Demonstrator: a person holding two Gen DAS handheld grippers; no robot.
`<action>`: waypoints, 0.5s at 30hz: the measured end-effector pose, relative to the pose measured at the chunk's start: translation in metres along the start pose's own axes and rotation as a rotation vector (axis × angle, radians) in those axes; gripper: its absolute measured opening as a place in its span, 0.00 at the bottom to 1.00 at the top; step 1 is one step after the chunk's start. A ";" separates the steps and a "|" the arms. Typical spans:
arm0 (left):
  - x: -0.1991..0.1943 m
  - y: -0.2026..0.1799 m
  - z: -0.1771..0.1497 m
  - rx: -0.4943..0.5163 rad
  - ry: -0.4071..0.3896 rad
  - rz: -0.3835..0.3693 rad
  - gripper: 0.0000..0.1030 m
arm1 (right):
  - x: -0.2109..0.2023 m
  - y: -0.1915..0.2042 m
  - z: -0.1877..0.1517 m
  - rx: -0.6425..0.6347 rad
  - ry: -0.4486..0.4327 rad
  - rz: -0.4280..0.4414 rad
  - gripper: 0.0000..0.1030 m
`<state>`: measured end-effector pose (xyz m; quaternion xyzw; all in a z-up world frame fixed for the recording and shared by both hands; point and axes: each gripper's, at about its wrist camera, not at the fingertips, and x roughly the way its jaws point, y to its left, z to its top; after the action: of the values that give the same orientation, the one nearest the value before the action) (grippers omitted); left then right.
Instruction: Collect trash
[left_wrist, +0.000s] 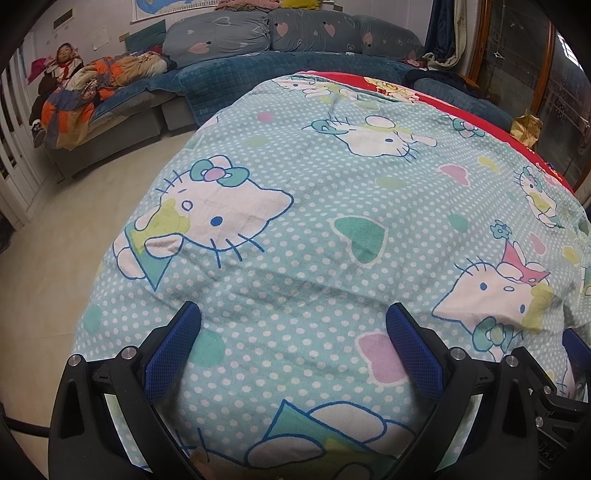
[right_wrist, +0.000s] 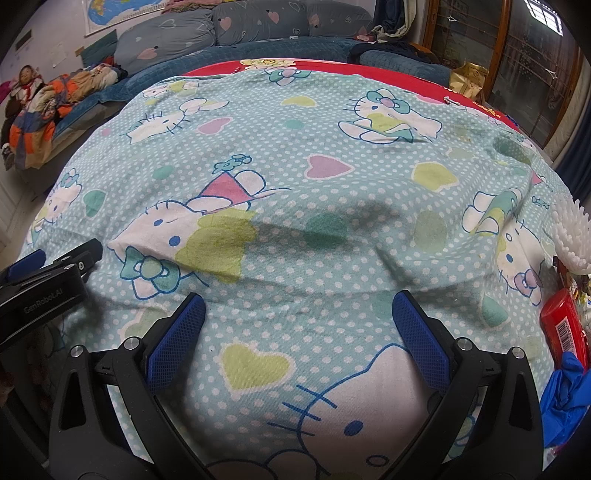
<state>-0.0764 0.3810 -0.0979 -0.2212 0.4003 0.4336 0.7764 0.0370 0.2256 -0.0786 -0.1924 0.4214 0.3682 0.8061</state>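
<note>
Left gripper (left_wrist: 293, 315): jaws spread wide, nothing between them, hovering above the cloth. Its black body also shows at the left edge of the right wrist view.

Right gripper (right_wrist: 299, 308): jaws spread wide, nothing between them, above the same cloth.

Cloth (right_wrist: 295, 155): pale blue-green, white dots, cartoon cats, hearts and bows; draped over the worktop, mildly wrinkled, stained in places.

Red cover (right_wrist: 332, 70): beneath the cloth, showing along the far and right edges.

Trash, right edge of the right wrist view, well to the right of the right gripper:
- red package (right_wrist: 563, 326) with a barcode label, lying on the cloth's edge;
- crumpled blue material (right_wrist: 565, 397), just below the red package, nearest the camera;
- white bumpy plastic piece (right_wrist: 571, 236), above the red package;
- small wrappers between these, too blurred to identify.

Gold paper bag (right_wrist: 468, 80): upright at the far right edge of the worktop.

Sofa (left_wrist: 280, 68): blue quilted, heart-print cushions, behind the worktop.

Child (left_wrist: 61, 70): lying on the sofa's left end among blankets.

Floor (left_wrist: 74, 221): pale, to the left of the worktop.
</note>
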 end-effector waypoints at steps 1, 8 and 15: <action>0.000 0.000 0.000 -0.001 0.000 -0.001 0.95 | 0.000 0.000 0.000 0.000 0.000 -0.001 0.91; 0.000 -0.001 0.000 -0.002 -0.001 -0.002 0.95 | 0.001 0.000 0.000 0.001 0.001 0.002 0.91; -0.001 0.000 0.000 -0.008 -0.003 -0.009 0.95 | 0.001 -0.001 0.000 0.004 -0.001 0.006 0.91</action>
<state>-0.0766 0.3805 -0.0975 -0.2255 0.3963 0.4320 0.7781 0.0378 0.2255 -0.0795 -0.1893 0.4225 0.3700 0.8054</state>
